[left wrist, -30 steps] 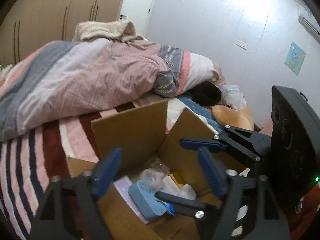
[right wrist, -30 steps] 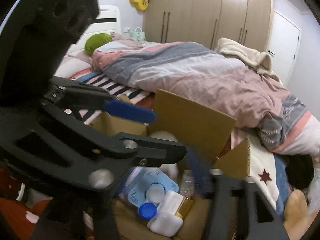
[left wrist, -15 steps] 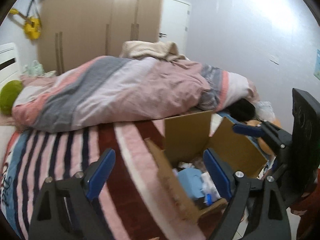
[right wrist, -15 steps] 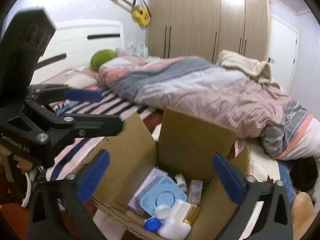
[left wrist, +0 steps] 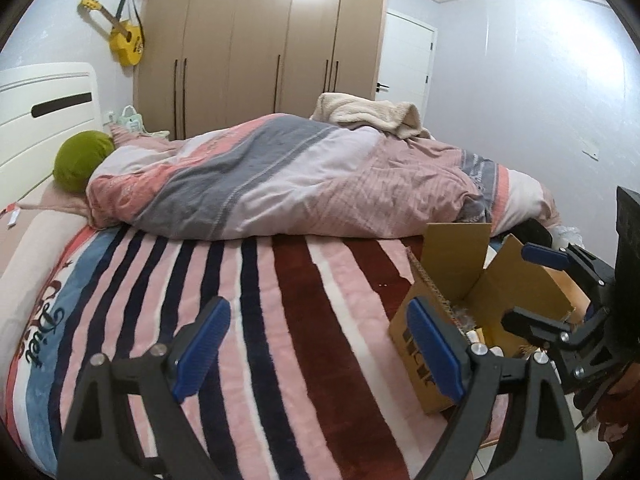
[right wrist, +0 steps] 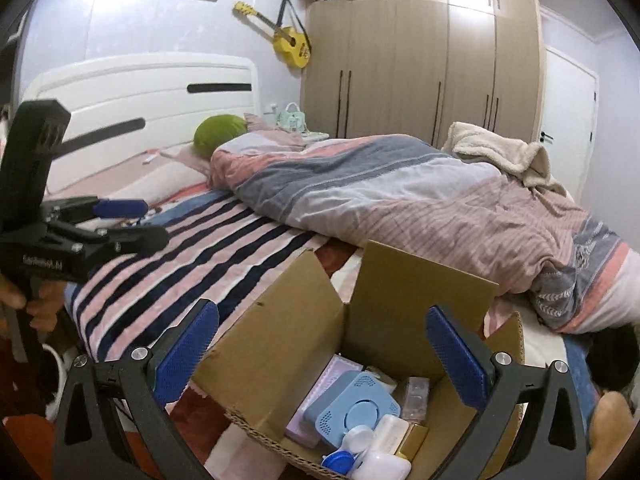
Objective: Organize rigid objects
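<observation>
We are hovering both grippers, left gripper [left wrist: 316,344] and right gripper [right wrist: 322,354], jaws spread and empty, over the cardboard box [right wrist: 416,280]; likely next: picking the blue device [right wrist: 352,408].

My left gripper [left wrist: 316,344] is matte black, two angular arms tipped with blue pads [left wrist: 200,346] textured in fine dots, silver screws at each joint. My right gripper [right wrist: 322,354] is built the same; its pads [right wrist: 454,354] show the dot grid clearly. At nine o'clock in the right view, the left one's black body carries small white lettering I can't read, and my bare fingers [right wrist: 40,312] show beneath it.
</observation>
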Demonstrator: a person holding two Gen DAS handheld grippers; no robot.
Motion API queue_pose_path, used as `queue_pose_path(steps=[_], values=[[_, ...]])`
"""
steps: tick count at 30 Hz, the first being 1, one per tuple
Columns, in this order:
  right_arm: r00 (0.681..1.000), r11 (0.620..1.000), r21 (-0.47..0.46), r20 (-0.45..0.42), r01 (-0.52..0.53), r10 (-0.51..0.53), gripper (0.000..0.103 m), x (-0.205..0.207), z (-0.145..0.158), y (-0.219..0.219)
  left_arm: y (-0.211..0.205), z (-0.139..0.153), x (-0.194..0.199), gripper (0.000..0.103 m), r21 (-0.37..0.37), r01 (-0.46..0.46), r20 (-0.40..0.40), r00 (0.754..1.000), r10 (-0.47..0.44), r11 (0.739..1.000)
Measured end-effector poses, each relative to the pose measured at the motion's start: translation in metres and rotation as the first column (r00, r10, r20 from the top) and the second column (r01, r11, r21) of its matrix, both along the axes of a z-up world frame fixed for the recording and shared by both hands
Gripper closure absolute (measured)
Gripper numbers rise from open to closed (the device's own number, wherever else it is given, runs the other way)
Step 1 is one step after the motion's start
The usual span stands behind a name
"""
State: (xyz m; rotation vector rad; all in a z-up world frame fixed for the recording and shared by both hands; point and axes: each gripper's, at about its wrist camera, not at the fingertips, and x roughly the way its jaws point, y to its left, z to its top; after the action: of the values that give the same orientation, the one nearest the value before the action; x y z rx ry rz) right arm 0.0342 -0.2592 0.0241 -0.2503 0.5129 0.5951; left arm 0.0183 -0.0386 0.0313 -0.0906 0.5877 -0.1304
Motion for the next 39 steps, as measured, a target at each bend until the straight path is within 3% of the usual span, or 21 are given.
queue_pose_path(steps=[39], values=[[1.0, 1.0, 0.009, -0.026, -0.012, 0.012, 0.0, -0.0091, -0.0013, 0.0086, 0.0054, -0.0049, -0.0023, 0.015, 0.018, -0.051, 0.006, 0.999, 0.05, 0.999]])
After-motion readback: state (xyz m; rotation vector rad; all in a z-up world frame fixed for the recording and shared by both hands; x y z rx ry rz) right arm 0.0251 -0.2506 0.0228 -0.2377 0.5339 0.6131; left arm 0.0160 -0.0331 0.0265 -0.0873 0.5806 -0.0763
